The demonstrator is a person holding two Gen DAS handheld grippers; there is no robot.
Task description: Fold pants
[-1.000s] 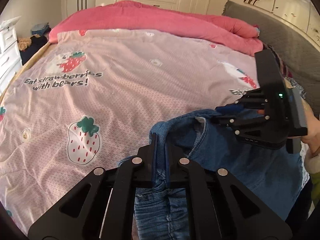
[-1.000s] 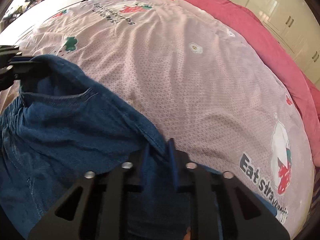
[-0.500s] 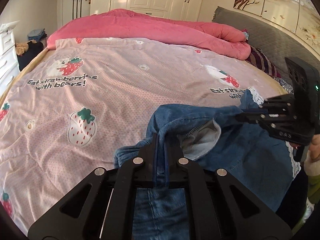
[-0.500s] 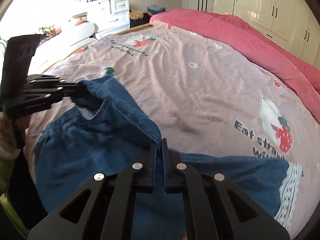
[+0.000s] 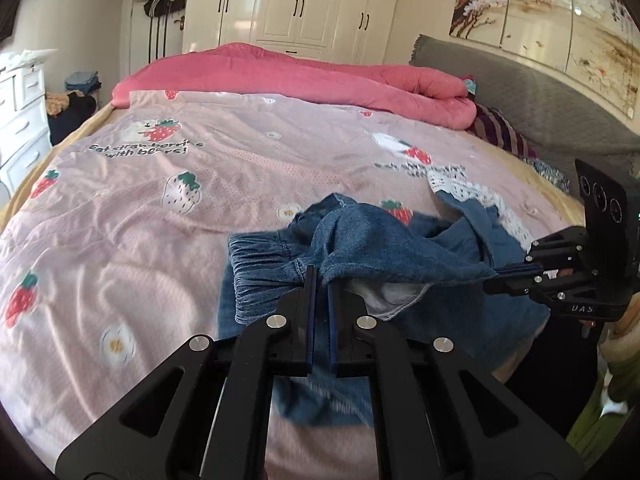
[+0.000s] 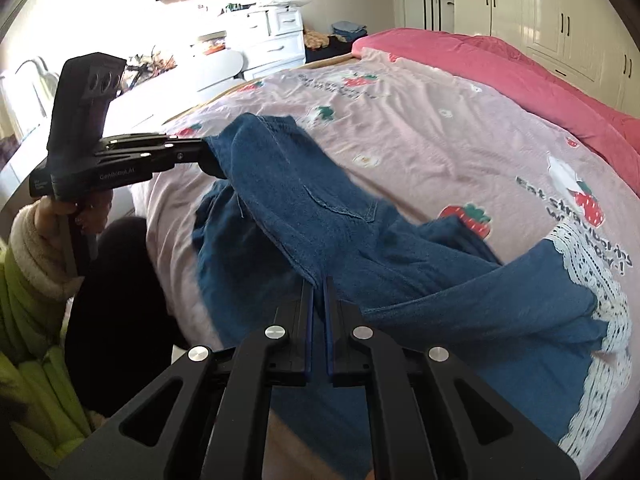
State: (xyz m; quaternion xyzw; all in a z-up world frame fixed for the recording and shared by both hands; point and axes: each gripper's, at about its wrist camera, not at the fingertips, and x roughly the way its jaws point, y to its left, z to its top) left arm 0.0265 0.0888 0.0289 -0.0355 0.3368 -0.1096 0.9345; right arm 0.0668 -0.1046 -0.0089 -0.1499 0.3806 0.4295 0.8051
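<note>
Blue denim pants (image 5: 384, 248) with white lace cuffs (image 6: 592, 280) hang bunched between my two grippers above the near edge of the bed. My left gripper (image 5: 319, 276) is shut on the elastic waistband; it also shows in the right wrist view (image 6: 204, 156). My right gripper (image 6: 318, 280) is shut on a fold of the pants; it also shows in the left wrist view (image 5: 496, 276). The fabric is stretched between them; the legs trail onto the bed to the right.
The bed has a pink strawberry-print sheet (image 5: 200, 184) and a rolled pink duvet (image 5: 288, 76) at the far side. A grey headboard (image 5: 540, 108) is on the right, white drawers (image 6: 272, 32) and wardrobes (image 5: 304, 4) beyond. The person's green sleeve (image 6: 36, 304) is at the left.
Both grippers have lifted and pulled back toward the near edge of the bed, raising the pants with them. The lace cuffs have come into view.
</note>
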